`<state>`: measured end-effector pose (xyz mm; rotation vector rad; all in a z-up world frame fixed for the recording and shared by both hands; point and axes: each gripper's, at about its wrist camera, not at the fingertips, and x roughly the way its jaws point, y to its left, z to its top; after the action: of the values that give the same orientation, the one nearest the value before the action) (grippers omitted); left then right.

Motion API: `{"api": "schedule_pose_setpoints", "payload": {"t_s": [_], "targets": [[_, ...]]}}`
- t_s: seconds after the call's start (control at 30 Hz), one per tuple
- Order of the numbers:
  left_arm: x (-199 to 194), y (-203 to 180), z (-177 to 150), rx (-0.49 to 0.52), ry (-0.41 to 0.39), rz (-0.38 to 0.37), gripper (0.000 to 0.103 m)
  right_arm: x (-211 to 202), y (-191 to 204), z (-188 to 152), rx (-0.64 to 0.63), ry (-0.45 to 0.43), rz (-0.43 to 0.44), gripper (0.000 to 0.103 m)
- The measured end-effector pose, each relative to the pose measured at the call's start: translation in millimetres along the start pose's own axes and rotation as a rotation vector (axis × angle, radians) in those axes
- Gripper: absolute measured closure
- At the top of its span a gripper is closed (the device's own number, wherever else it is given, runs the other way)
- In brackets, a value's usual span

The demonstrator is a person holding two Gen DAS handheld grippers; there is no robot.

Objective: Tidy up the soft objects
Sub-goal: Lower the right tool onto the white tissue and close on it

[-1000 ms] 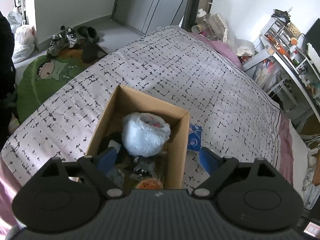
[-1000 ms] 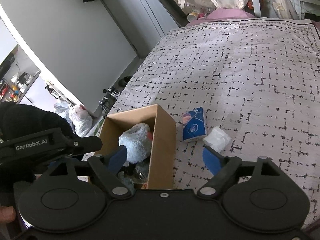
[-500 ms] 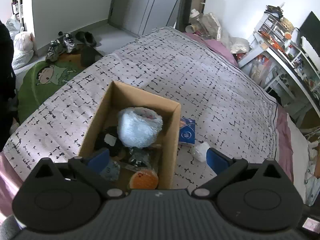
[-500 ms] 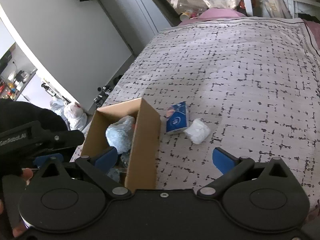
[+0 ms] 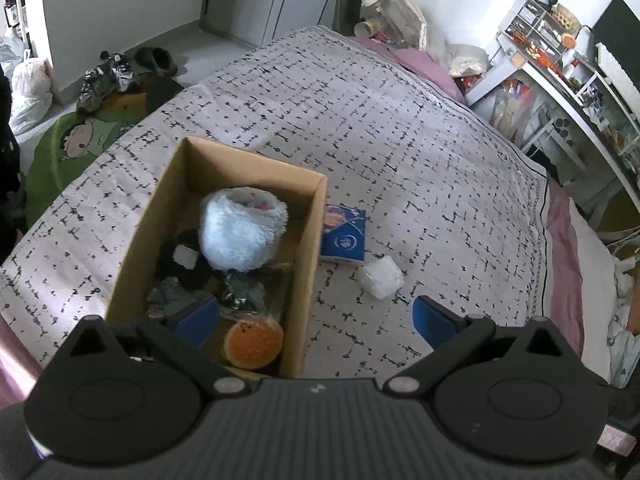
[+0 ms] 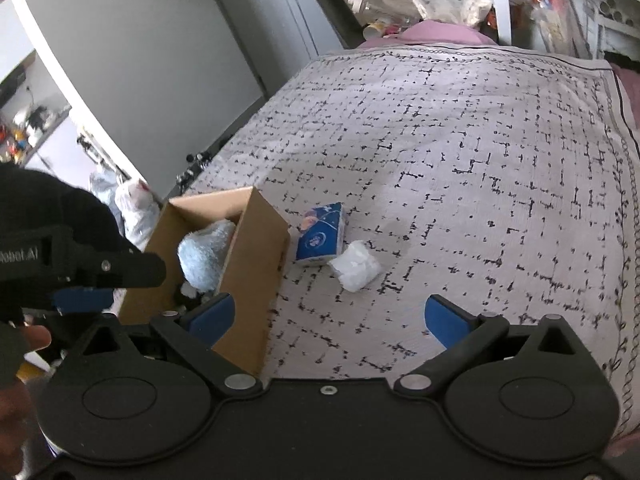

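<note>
Lying beside cardboard box (image 5: 308, 240): tissue pack (image 5: 343, 236)

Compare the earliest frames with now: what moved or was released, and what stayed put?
Both grippers, left gripper and right gripper, opened wider and drew back from the brown cardboard box, each empty now. No release is visible. The fluffy light-blue plush stays in the box; the blue tissue pack and white crumpled wad stay beside it on the patterned bedspread.

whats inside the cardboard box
In the box: a fluffy blue plush on top, a black item, dark bits and an orange ball. Anything under the plush is hidden.
</note>
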<state>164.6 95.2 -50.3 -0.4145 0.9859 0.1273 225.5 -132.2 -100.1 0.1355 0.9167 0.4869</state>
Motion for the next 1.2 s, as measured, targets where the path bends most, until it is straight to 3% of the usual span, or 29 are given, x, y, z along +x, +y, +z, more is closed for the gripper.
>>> {"api": "schedule_pose_setpoints", "payload": {"t_s": [0.33,0.47,0.57,0.73,0.83,1.2], "targets": [[10,-29,7,0.009,-0.026,-0.011,0.004,7,-6,8,-0.13,0.004,-0.004,0.003],[13,-37,11,0.019,-0.059,-0.019,0.005,17,-13,7,-0.146,-0.023,0.003,0.016],[20,-40,13,0.015,-0.056,-0.025,0.014,31,-23,3,-0.118,0.001,0.025,0.027],[36,-40,14,-0.007,-0.032,-0.024,0.035,50,-34,2,-0.072,0.019,0.046,0.037],[44,-41,15,-0.018,-0.019,-0.023,0.041,61,-39,3,-0.052,0.04,0.07,0.045],[72,-44,27,-0.053,0.012,0.004,0.044,97,-33,6,-0.093,0.062,0.092,0.046]]}}
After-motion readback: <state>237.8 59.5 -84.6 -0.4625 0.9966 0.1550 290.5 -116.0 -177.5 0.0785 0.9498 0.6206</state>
